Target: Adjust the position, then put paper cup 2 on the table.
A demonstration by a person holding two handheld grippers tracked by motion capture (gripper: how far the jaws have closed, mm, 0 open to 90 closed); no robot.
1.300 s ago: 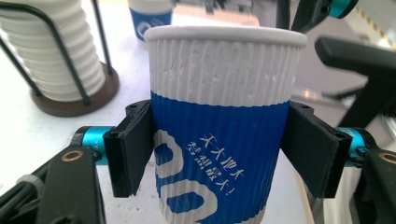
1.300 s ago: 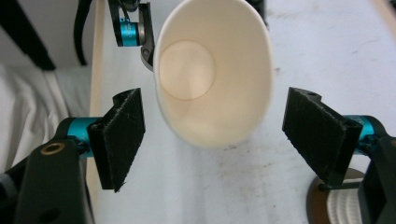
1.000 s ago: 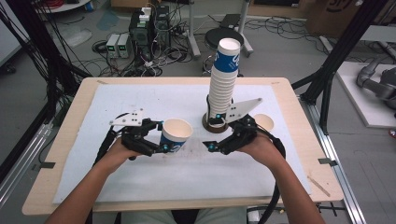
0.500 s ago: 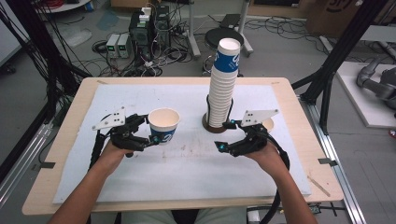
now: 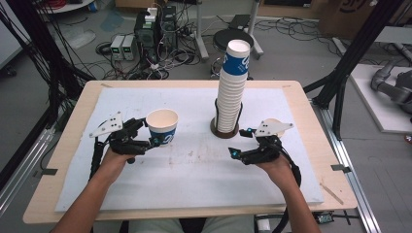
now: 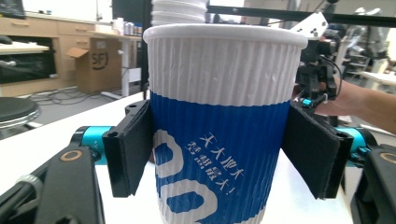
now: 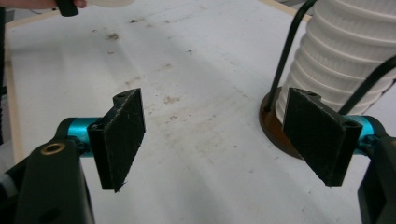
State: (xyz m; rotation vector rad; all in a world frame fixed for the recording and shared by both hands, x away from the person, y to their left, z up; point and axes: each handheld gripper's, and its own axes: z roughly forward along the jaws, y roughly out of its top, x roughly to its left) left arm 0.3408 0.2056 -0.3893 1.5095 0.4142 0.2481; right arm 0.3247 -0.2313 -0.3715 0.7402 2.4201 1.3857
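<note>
A white-covered worktop point(image 5: 194, 170) carries the scene, its wooden edge cut off at the bottom of the high view where the person's forearms come in. At about 1 o'clock from the worktop's centre rises a tall stack of cups point(image 5: 232, 92) seated in a wire holder on a round brown base point(image 7: 275, 128); in the right gripper view the stack's top runs out of frame and just the lowest ribbed cups can be seen, behind two black rods.

At about 9 o'clock, the left claw point(image 5: 156, 140) is clamped on a single paper cup point(image 5: 162, 127), white above and blue below, held upright. In the left gripper view both black pads press the cup's blue band on opposite sides; the cup's bottom is cut off by the frame, so whether it touches the worktop cannot be told. The cup hides most of the stack behind it, of which a few white rims show above its lip.

At about 4 o'clock, the right claw point(image 5: 238, 151) stands with jaws spread wide and nothing between them, near the holder's base but apart from it. Part of a pale round thing point(image 5: 277, 123) peeks from behind the right gripper's grey plate; it is too hidden to identify.
</note>
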